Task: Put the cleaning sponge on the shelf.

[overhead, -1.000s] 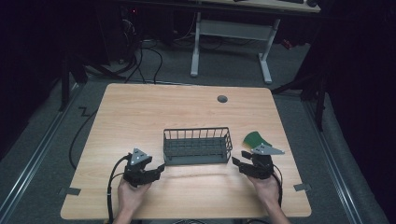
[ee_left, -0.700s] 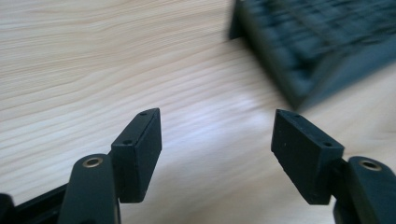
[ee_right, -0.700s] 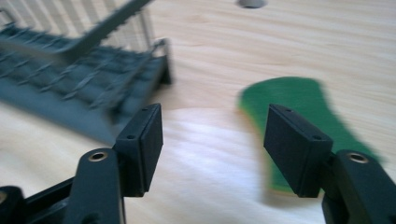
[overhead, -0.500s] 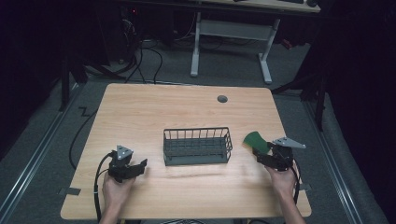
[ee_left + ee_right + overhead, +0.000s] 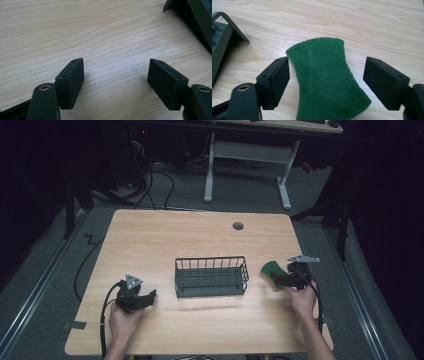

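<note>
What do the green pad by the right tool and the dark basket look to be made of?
Green pad: probably a synthetic scouring fibre, matte; its surface is fuzzy and its edges are rough. Basket: likely coated metal wire, dark grey, with thin, evenly spaced bars forming its walls; the coating itself cannot be told.

Black tongs [image 5: 116, 82] w/ screws, grey plates.

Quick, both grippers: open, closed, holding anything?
Left gripper: open, jaws just widened, nothing between them.
Right gripper: open, jaws just widened; green sponge between them, not clamped.
</note>
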`<state>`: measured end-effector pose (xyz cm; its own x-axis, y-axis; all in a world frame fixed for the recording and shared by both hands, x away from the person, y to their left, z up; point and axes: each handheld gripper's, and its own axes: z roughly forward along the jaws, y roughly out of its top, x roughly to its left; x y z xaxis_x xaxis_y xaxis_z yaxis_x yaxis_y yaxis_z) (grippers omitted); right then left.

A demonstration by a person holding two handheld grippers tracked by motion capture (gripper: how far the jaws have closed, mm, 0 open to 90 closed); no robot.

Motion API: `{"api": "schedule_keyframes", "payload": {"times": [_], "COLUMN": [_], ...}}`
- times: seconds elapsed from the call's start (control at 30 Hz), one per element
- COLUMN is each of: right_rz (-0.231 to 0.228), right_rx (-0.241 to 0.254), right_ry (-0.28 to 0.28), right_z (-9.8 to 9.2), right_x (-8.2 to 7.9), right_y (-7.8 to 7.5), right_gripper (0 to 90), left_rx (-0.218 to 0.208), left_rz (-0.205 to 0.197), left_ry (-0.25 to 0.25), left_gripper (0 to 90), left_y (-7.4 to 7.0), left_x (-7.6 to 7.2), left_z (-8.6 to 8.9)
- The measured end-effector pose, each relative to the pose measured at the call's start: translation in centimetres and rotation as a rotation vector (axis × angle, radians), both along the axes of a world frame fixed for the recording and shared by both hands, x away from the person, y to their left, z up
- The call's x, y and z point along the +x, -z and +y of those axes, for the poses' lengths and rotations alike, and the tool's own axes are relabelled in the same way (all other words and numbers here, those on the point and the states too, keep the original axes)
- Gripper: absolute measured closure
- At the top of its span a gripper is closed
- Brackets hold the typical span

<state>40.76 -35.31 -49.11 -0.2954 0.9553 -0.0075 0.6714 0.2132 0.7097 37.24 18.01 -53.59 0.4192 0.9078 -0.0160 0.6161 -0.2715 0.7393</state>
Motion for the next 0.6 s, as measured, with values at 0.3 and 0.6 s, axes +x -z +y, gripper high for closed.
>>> {"api": "schedule_keyframes", "payload": {"times": [0.3, 0.6], "right_rz": [0.049, 0.098], "right_rx": [-0.005, -0.011], "right_ry": [-0.026, -0.051], "right_z": [0.3, 0.2], "right_x": [1.5, 2.3], "right_y": [1.4, 2.5], "right_gripper": [16.7, 17.0], "left_rx": [0.002, -0.001], "left_rz": [-0.003, -0.002], "left_ry": [-0.007, -0.007], "left_gripper": [26.3, 26.6], "left_y": [0.1, 0.1], "left_x": [0.0, 0.0], "left_z": [-0.1, -0.1]}}
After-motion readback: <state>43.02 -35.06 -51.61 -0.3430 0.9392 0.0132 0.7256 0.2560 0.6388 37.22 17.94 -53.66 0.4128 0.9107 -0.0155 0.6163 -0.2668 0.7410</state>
